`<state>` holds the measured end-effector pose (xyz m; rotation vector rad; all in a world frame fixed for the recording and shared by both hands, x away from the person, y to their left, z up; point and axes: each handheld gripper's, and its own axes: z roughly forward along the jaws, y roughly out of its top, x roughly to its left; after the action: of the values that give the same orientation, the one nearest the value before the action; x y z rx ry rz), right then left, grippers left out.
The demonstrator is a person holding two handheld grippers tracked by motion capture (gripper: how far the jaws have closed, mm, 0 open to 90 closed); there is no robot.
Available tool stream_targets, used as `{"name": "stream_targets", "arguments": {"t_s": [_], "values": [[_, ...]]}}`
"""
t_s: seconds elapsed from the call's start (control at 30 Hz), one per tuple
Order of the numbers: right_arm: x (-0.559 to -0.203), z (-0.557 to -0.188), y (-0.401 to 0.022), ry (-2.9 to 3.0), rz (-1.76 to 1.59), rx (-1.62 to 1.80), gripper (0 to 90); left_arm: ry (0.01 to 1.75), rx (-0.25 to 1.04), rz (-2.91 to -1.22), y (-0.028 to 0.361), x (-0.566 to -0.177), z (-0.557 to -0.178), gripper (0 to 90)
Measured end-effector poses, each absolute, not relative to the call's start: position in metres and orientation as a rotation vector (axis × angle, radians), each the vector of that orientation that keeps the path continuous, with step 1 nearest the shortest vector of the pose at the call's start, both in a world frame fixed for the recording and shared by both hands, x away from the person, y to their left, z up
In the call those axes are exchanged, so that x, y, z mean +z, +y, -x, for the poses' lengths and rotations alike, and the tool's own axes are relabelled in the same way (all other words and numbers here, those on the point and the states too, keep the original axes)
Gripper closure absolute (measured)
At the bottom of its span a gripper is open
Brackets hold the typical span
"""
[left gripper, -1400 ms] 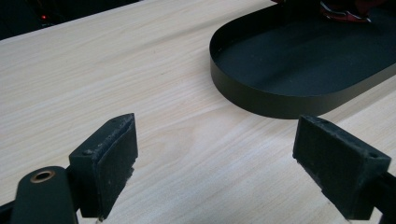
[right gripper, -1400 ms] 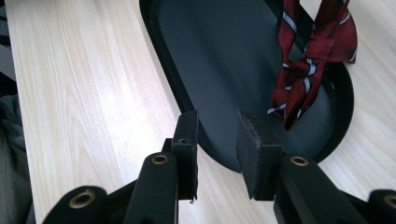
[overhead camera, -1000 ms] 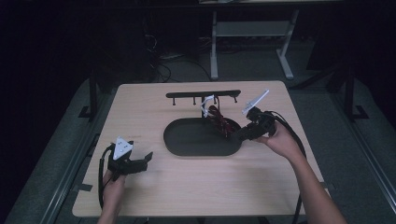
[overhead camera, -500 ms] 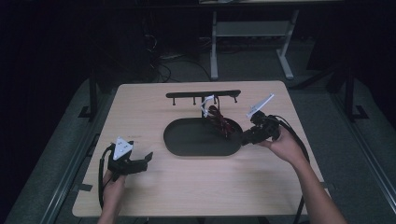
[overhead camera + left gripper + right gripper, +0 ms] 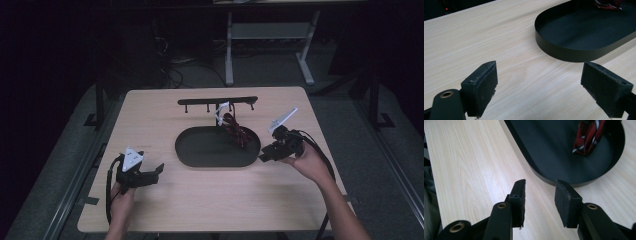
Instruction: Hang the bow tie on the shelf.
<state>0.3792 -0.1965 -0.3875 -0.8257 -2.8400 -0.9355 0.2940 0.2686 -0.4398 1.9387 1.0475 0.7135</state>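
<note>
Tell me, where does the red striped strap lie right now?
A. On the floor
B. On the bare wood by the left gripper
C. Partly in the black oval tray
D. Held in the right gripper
C: the red striped strap rests inside the black oval tray, near its far end.

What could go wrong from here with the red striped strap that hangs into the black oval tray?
The red striped strap hangs from the black hook rail into the black oval tray; a pull on it might tip the rail. The right claw, jaws just opening with nothing between them, is close to the tray's rim and may knock it. The dark strap may be hard to see.
</note>
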Motion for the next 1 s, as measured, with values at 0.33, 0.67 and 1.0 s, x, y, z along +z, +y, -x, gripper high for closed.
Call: {"name": "stream_targets", "arguments": {"t_s": [0.33,0.67,1.0], "values": [[-0.398,-0.369,-0.209,-2.822,0.854,-0.945,58.5,1.042,0.717,-1.950,0.266,-0.440,-0.294,13.5],[-0.409,-0.360,-0.217,-2.809,0.881,-0.961,57.4,1.036,0.726,-1.953,0.267,-0.441,-0.294,13.5],[-0.415,-0.352,-0.224,-2.801,0.895,-0.967,57.2,1.033,0.725,-1.960,0.266,-0.441,-0.293,13.5]]}}
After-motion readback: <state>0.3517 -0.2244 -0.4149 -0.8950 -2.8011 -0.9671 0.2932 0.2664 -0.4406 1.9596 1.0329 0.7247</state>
